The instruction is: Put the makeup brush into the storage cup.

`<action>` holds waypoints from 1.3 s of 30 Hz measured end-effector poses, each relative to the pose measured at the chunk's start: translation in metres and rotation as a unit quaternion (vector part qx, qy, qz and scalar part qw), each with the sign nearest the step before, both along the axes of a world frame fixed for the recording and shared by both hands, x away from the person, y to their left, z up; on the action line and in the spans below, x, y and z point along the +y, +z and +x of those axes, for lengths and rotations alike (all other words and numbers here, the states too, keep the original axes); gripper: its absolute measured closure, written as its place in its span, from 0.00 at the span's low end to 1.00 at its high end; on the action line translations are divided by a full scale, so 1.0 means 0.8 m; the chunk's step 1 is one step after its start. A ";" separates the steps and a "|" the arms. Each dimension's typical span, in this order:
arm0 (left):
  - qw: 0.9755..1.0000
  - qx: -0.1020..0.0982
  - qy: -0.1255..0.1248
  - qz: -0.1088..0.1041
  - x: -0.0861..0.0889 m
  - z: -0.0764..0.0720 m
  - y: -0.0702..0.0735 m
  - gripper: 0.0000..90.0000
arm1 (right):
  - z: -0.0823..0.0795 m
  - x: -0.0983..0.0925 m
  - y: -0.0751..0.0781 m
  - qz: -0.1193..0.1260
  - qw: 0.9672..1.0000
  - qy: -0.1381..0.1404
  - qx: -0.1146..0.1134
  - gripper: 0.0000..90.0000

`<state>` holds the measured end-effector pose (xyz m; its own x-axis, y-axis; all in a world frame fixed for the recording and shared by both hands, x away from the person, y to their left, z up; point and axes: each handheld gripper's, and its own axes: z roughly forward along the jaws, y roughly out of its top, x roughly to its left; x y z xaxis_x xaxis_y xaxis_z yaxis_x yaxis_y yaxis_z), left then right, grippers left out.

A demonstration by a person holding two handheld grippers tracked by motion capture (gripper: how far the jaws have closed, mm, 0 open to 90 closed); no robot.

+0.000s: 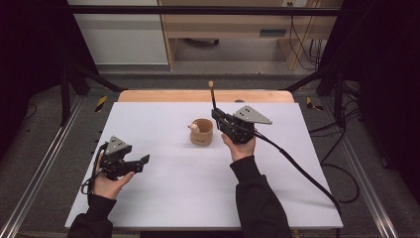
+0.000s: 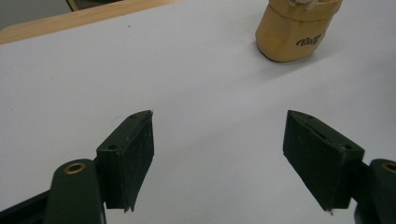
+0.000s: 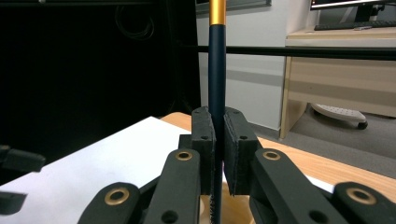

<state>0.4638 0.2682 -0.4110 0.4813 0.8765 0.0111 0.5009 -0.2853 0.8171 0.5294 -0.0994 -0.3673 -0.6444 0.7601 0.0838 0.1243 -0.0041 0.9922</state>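
A tan cup (image 1: 201, 132) (image 2: 295, 29) stands near the middle of the white table top (image 1: 173, 168), with something pale inside it. Just right of the cup my right gripper (image 1: 218, 115) (image 3: 218, 140) is shut on a thin dark stick (image 1: 213, 96) (image 3: 216, 79). The stick points up and away and has a gold band and a pale tip. My left gripper (image 1: 141, 162) (image 2: 218, 154) rests low at the table's left, open, with nothing between its fingers. It faces the cup from a distance.
A wooden strip (image 1: 205, 95) runs along the table's far edge. Metal frame rails (image 1: 39, 168) flank both sides. The right gripper's cable (image 1: 302, 171) trails off to the right over the table. Desks and cabinets (image 1: 247, 25) stand behind.
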 end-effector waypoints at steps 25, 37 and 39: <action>1.000 0.003 0.004 0.000 0.004 0.002 -0.002 0.27 | 0.059 0.033 -0.034 0.004 0.999 -0.028 0.026 0.93; 1.000 0.005 0.003 0.000 0.005 0.003 -0.004 0.27 | 0.077 0.042 -0.061 0.002 0.998 -0.034 0.048 0.93; 1.000 0.006 0.004 0.000 0.005 0.003 -0.004 0.27 | 0.079 0.043 -0.066 0.000 0.998 -0.034 0.051 0.93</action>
<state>0.4661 0.2723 -0.4141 0.4750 0.8800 0.0056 0.5123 -0.2817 0.8113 0.5927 -0.0647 -0.4200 -0.5796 0.8016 0.1465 0.2239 -0.0162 0.9745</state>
